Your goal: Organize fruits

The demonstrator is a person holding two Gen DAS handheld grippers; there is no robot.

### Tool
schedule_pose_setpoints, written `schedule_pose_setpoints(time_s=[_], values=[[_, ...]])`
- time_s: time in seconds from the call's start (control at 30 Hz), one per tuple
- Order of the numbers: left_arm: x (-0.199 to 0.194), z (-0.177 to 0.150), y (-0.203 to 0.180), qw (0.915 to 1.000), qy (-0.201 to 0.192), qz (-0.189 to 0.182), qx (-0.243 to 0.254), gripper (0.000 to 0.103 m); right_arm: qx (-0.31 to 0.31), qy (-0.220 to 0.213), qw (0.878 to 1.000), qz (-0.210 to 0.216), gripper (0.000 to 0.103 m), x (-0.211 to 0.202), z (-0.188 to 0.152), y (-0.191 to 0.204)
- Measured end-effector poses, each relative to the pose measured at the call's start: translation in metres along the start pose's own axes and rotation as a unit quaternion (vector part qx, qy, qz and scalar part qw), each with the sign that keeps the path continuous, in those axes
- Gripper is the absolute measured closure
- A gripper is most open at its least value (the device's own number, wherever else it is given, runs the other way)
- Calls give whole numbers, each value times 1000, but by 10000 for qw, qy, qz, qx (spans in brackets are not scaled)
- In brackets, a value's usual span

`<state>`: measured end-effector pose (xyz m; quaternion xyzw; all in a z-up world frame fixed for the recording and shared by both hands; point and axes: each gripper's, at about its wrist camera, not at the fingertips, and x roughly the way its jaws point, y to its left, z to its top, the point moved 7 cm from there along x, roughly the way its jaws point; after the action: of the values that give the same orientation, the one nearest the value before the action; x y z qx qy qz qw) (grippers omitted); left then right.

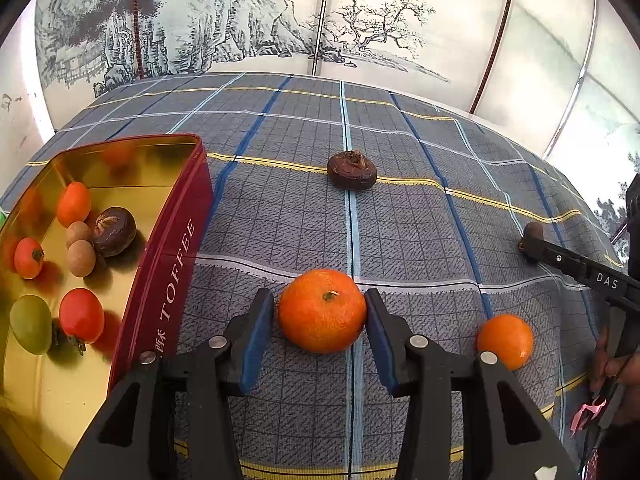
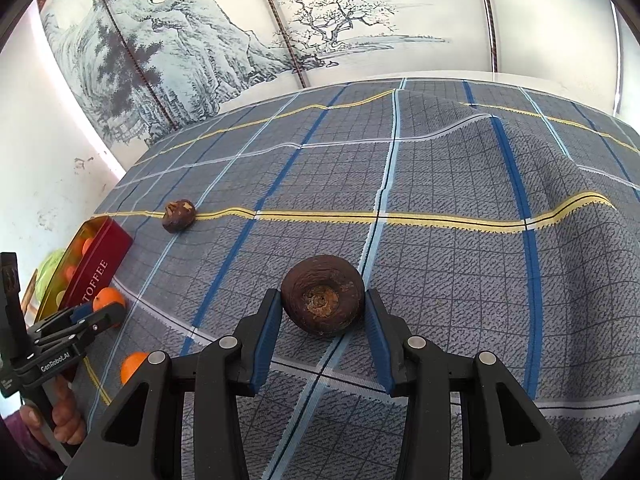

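Toffee tin (image 1: pixel 168 248) with mixed fruits; left claw (image 1: pixel 320 316), right claw (image 2: pixel 322 312) open, empty.

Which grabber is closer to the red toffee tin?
Left. The left gripper sits right beside the red toffee tin, straddling a big orange. The right gripper is farther across the cloth, around a brown water chestnut.

Both wrist cameras look low and close across the plaid cloth (image 1: pixel 400 208) (each glimpsing the other's surroundings).
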<state>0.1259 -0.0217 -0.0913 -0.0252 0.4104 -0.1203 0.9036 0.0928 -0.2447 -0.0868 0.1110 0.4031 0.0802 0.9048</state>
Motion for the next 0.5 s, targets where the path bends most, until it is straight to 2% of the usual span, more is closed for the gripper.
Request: schedule_pose_setpoints(time_s=[0.5], values=[[0,1,-2,9999,-14,-101,-73,61,-5,2,10000,-21,60,1,0,0]])
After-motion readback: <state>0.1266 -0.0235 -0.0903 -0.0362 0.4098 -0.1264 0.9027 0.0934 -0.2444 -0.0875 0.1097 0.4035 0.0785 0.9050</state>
